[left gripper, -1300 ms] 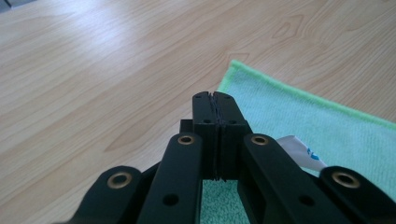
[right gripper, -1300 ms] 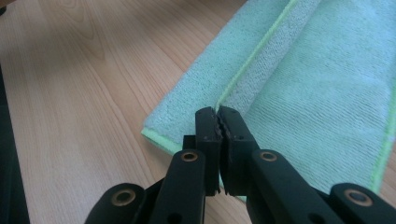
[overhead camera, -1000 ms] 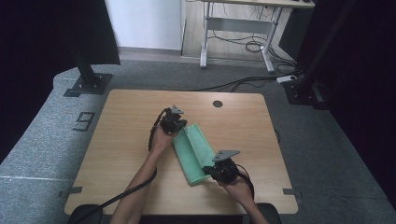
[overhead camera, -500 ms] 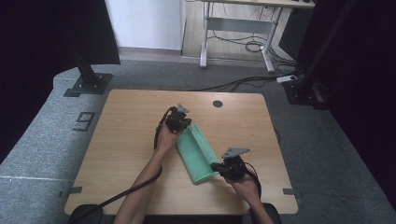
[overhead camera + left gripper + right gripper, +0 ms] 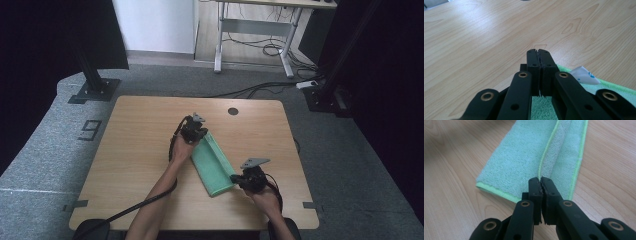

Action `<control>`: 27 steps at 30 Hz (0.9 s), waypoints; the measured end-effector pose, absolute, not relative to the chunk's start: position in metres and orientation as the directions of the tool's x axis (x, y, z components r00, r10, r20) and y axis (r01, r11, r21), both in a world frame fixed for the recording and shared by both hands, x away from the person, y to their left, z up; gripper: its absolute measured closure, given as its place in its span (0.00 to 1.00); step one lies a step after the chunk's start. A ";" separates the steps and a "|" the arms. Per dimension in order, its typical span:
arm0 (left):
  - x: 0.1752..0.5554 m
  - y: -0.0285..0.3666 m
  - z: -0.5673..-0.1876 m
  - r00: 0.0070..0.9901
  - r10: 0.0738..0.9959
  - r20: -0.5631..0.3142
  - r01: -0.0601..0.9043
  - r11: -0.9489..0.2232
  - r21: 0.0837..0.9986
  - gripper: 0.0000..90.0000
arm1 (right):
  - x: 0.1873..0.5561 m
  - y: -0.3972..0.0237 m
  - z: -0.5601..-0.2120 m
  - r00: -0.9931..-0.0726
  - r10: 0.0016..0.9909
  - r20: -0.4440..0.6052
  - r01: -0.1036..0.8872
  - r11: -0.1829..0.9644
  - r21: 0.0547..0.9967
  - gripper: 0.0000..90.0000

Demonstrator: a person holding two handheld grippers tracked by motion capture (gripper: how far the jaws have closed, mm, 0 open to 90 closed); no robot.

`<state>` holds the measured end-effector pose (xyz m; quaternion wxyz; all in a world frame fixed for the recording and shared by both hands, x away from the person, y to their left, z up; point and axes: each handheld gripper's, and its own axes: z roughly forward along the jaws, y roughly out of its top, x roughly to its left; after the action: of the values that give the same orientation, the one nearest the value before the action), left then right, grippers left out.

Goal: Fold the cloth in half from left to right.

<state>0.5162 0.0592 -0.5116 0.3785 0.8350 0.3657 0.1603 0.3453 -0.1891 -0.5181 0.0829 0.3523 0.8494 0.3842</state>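
A green towel lies folded in a long strip across the middle of the wooden table. My left gripper is at its far end, jaws shut, with the towel and its white label right beneath them. At the near right corner my right gripper is shut on the towel's upper layer. In the right gripper view the bright green hem of the towel runs straight into the closed jaws of that gripper. The left gripper's tips reach past the towel's edge over bare wood.
A round cable hole sits near the table's far edge. A black cable trails off the near left edge. Beyond the table are a black stand base, a desk frame and floor cables.
The right gripper has shifted to the right with the towel's edge, and the strip now looks narrower. The left gripper has stayed at the far end.
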 end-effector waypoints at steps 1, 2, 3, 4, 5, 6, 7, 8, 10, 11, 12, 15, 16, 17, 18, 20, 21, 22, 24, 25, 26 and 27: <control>0.516 0.058 -0.512 0.680 0.733 -0.010 0.489 -0.443 0.751 0.97 | 0.346 -0.189 -0.519 -0.737 0.664 0.127 0.535 0.458 0.710 0.96; 0.517 0.057 -0.512 0.679 0.734 -0.010 0.490 -0.443 0.750 0.97 | 0.346 -0.190 -0.519 -0.736 0.665 0.127 0.536 0.459 0.709 0.96; 0.517 0.057 -0.512 0.679 0.734 -0.008 0.490 -0.446 0.748 0.97 | 0.346 -0.190 -0.519 -0.734 0.667 0.128 0.539 0.457 0.707 0.96; 0.518 0.057 -0.513 0.679 0.734 -0.006 0.490 -0.447 0.749 0.96 | 0.346 -0.191 -0.520 -0.730 0.671 0.128 0.542 0.456 0.706 0.96; 0.518 0.056 -0.513 0.676 0.736 -0.011 0.494 -0.442 0.749 0.95 | 0.347 -0.192 -0.520 -0.728 0.674 0.127 0.544 0.455 0.704 0.96; 0.519 0.056 -0.514 0.675 0.738 -0.010 0.494 -0.442 0.749 0.93 | 0.347 -0.192 -0.521 -0.725 0.676 0.128 0.548 0.455 0.702 0.95; 0.519 0.056 -0.515 0.674 0.739 -0.002 0.492 -0.447 0.747 0.91 | 0.347 -0.193 -0.521 -0.724 0.678 0.128 0.548 0.454 0.702 0.95; 0.519 0.055 -0.515 0.672 0.740 0.011 0.488 -0.455 0.745 0.86 | 0.347 -0.193 -0.521 -0.723 0.679 0.126 0.548 0.453 0.703 0.95; 0.518 0.054 -0.516 0.663 0.748 0.033 0.481 -0.458 0.747 0.76 | 0.348 -0.195 -0.522 -0.719 0.684 0.124 0.551 0.451 0.702 0.93; 0.517 0.053 -0.516 0.657 0.753 0.039 0.477 -0.455 0.752 0.71 | 0.348 -0.195 -0.522 -0.715 0.688 0.128 0.555 0.446 0.702 0.92; 0.517 0.053 -0.515 0.655 0.755 0.047 0.473 -0.458 0.753 0.66 | 0.348 -0.196 -0.522 -0.709 0.693 0.131 0.560 0.440 0.702 0.91; 0.515 0.054 -0.511 0.649 0.759 0.054 0.468 -0.454 0.759 0.55 | 0.349 -0.199 -0.521 -0.702 0.700 0.128 0.561 0.433 0.705 0.88; 0.515 0.054 -0.510 0.649 0.759 0.048 0.471 -0.451 0.758 0.50 | 0.349 -0.201 -0.520 -0.699 0.703 0.128 0.561 0.429 0.708 0.87; 0.515 0.054 -0.508 0.649 0.759 0.053 0.471 -0.455 0.756 0.45 | 0.349 -0.202 -0.520 -0.695 0.708 0.125 0.560 0.425 0.711 0.85; 0.514 0.055 -0.506 0.651 0.757 0.064 0.467 -0.465 0.752 0.41 | 0.349 -0.203 -0.519 -0.690 0.713 0.123 0.560 0.418 0.715 0.83; 0.512 0.057 -0.503 0.648 0.760 0.060 0.469 -0.459 0.755 0.33 | 0.349 -0.206 -0.518 -0.681 0.723 0.114 0.558 0.413 0.720 0.81; 0.511 0.059 -0.502 0.646 0.761 0.054 0.470 -0.453 0.757 0.31 | 0.350 -0.207 -0.517 -0.677 0.729 0.106 0.557 0.412 0.722 0.79; 0.510 0.061 -0.500 0.646 0.762 0.046 0.472 -0.446 0.760 0.29 | 0.350 -0.208 -0.516 -0.672 0.734 0.097 0.555 0.411 0.723 0.76; 0.507 0.065 -0.499 0.646 0.763 0.027 0.481 -0.434 0.762 0.25 | 0.351 -0.212 -0.515 -0.660 0.746 0.087 0.555 0.405 0.727 0.72; 0.506 0.068 -0.498 0.649 0.760 0.023 0.480 -0.434 0.763 0.24 | 0.351 -0.213 -0.515 -0.655 0.751 0.083 0.553 0.401 0.730 0.69; 0.504 0.070 -0.498 0.650 0.759 0.015 0.483 -0.429 0.763 0.22 | 0.352 -0.215 -0.514 -0.650 0.756 0.079 0.553 0.399 0.732 0.66; 0.502 0.072 -0.498 0.652 0.758 0.009 0.487 -0.428 0.761 0.20 | 0.352 -0.216 -0.514 -0.645 0.760 0.073 0.551 0.398 0.734 0.63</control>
<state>0.5018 0.0720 -0.4984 0.3795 0.8259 0.3768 0.1786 0.3524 -0.2159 -0.5142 0.1383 0.3978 0.8244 0.3782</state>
